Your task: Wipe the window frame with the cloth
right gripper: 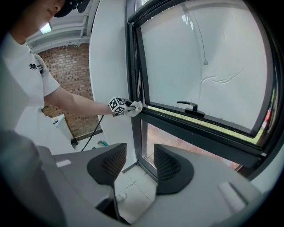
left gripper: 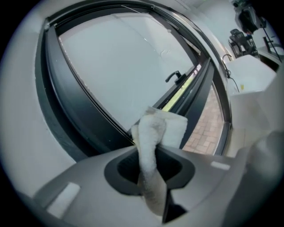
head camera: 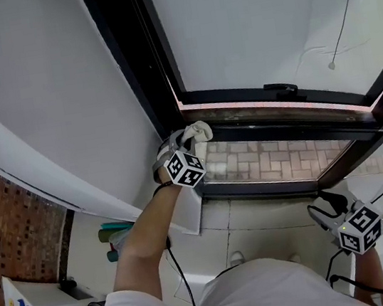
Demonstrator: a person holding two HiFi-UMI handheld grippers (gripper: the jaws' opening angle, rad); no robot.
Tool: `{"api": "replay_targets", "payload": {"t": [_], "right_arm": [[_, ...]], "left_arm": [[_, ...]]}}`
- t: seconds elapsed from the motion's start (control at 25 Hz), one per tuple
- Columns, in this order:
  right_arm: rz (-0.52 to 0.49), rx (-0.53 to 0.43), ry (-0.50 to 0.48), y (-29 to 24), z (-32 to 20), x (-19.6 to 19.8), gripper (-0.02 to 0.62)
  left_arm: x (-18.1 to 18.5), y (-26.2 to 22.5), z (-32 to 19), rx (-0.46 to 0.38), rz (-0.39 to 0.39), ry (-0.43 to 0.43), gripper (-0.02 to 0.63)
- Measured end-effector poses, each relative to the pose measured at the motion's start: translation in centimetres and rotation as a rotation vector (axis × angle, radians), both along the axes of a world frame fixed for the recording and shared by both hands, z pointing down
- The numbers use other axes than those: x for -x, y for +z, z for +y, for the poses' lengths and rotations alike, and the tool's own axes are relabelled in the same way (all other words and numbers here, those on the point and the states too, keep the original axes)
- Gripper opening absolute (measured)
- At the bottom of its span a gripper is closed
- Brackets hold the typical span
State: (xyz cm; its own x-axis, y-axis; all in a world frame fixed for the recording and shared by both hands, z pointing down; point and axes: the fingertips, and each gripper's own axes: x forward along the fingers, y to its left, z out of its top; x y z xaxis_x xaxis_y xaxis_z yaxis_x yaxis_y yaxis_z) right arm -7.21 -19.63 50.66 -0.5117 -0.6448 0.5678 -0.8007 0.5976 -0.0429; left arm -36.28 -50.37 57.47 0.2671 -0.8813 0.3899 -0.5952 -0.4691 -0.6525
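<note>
Left hand-held gripper clamped, right one parted

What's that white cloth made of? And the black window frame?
The cloth looks like soft terry fabric, white and fuzzy: it folds limply. The window frame looks like painted metal, dark and smooth with straight edges, though it might be plastic.

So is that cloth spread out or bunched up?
Bunched up: the cloth is a folded wad, pinched in the left gripper, its free end poking out beside the dark window frame.
</note>
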Motion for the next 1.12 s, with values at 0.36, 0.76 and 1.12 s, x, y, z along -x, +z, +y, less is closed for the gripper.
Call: {"api": "replay_targets", "payload": {"t": [0.36,0.76,1.12], "right_arm": [[-0.016,-0.013,0.020,0.2,0.2,0.9,0.195],[-0.033,-0.030,0.020,0.6,0.7,1.1,0.195],[-0.057,-0.043,0.002,0.8,1.0,1.6,0.195]], "left_arm": [[0.4,-0.7,-0.5,0.072,-0.202,0.073,0.100],[1.1,-6.4,-0.7,0.056,-0.310,0.097,0.103],[1.2,-18.3,-0.9,-0.026,-0.344,0.090,0.107]]}}
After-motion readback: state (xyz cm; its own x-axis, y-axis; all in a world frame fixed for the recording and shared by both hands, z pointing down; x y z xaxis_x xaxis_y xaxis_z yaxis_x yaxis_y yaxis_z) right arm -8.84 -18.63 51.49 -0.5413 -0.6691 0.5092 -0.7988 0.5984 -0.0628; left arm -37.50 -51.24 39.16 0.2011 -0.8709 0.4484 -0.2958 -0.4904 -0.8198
